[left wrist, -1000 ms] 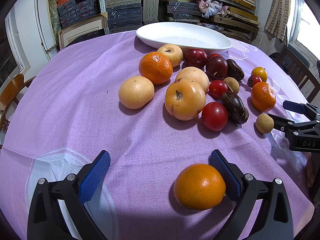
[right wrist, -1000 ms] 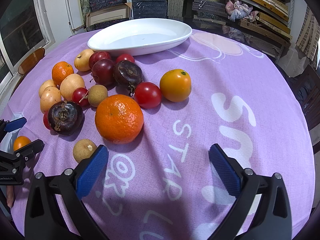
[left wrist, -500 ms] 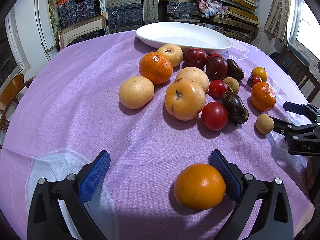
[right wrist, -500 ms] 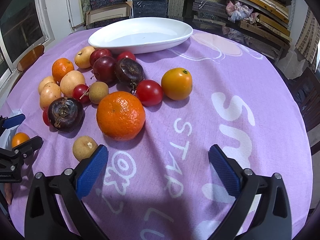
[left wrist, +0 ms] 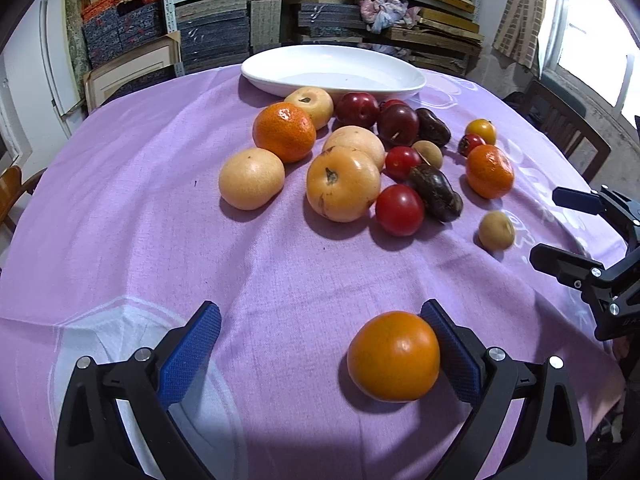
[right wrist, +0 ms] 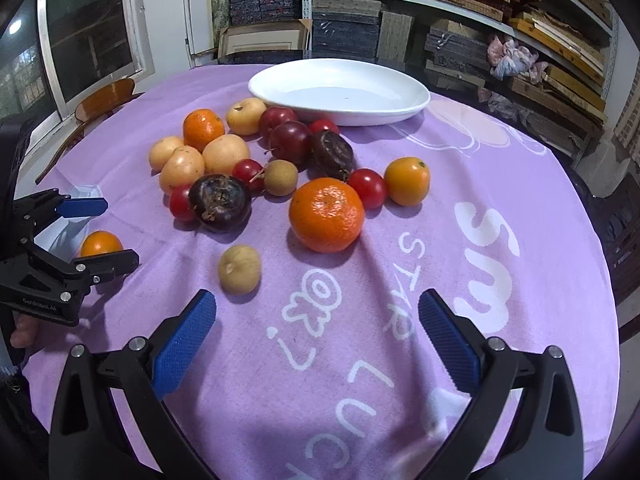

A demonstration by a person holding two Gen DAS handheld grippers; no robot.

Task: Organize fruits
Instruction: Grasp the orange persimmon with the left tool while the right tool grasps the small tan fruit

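Two ribbed blue claws [left wrist: 320, 350], smooth round persimmon [left wrist: 394, 356]

Desk [right wrist: 540, 320] covered by purple cloth [left wrist: 120, 220] (white lettering printed on it). White oval dish [right wrist: 340, 92] set at far edge; mixed fruit cluster [left wrist: 352, 160] laid beside it; orange fruit [left wrist: 394, 356] apart, nearer.

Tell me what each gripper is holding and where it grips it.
Nothing is held. The left gripper is open around the orange fruit, which sits by its right finger, unclamped. The right gripper is open over bare cloth.
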